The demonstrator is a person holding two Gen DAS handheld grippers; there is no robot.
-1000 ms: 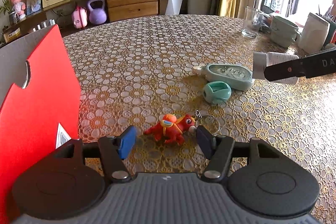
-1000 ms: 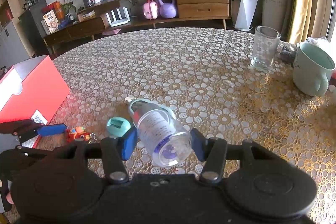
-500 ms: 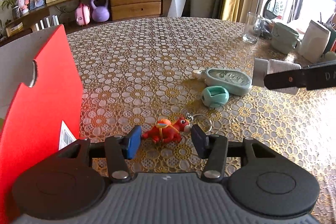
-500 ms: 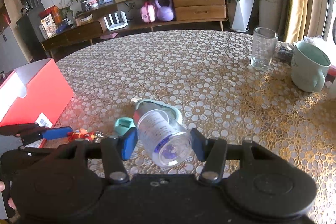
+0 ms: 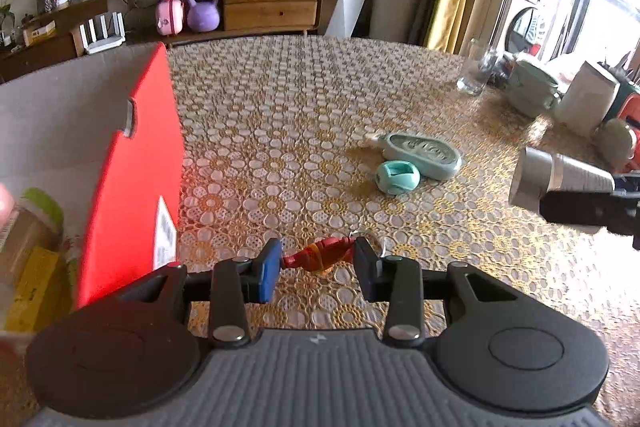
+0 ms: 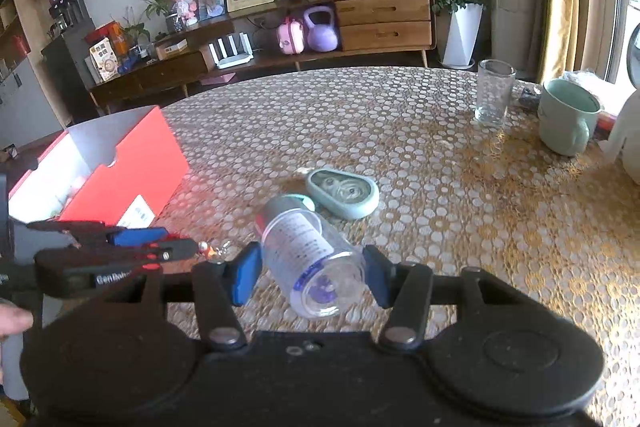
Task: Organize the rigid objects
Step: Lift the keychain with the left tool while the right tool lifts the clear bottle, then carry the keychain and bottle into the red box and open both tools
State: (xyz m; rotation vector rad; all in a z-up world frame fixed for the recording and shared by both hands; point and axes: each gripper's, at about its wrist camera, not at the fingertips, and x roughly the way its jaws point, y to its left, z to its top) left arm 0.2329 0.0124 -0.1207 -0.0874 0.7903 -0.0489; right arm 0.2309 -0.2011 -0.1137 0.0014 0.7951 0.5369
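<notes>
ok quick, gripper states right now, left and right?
Left gripper: jaws have just been closing, now shut on the red toy keychain.
Right gripper: shut on the clear plastic bottle, held off the table.
</notes>
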